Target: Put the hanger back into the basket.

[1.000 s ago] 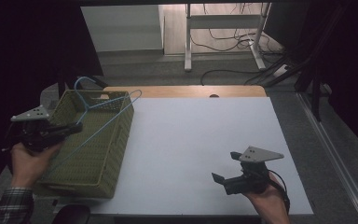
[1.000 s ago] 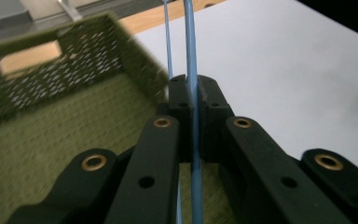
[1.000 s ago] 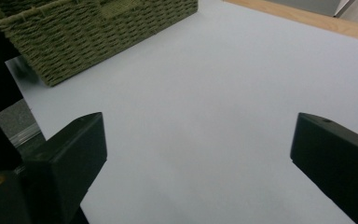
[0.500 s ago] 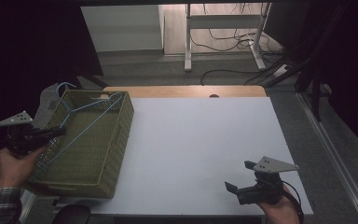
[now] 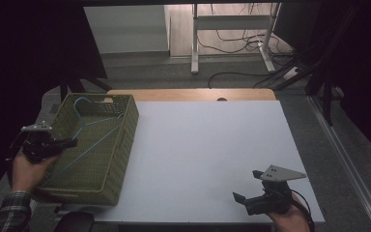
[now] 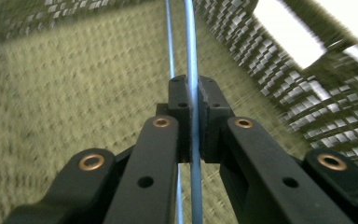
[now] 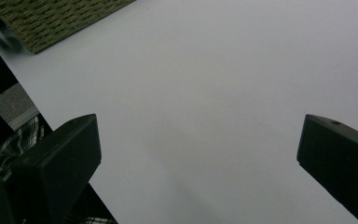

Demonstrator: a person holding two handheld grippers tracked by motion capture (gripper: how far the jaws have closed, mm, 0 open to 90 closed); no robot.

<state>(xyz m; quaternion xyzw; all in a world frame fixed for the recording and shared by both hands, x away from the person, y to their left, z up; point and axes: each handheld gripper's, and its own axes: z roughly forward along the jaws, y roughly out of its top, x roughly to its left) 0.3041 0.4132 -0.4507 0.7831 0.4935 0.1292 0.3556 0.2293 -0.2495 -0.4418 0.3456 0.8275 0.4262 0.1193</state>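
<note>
While my left claw point(image 5: 70, 142) pinches a wire of the blue hanger point(image 6: 192, 70) at the left of the high view, the hanger lies inside the green woven basket point(image 5: 121, 145), low enough to be let go. My right claw point(image 5: 246, 186), spread and empty, rests over the white table point(image 5: 207, 145) at lower right, clear of the work.
</note>
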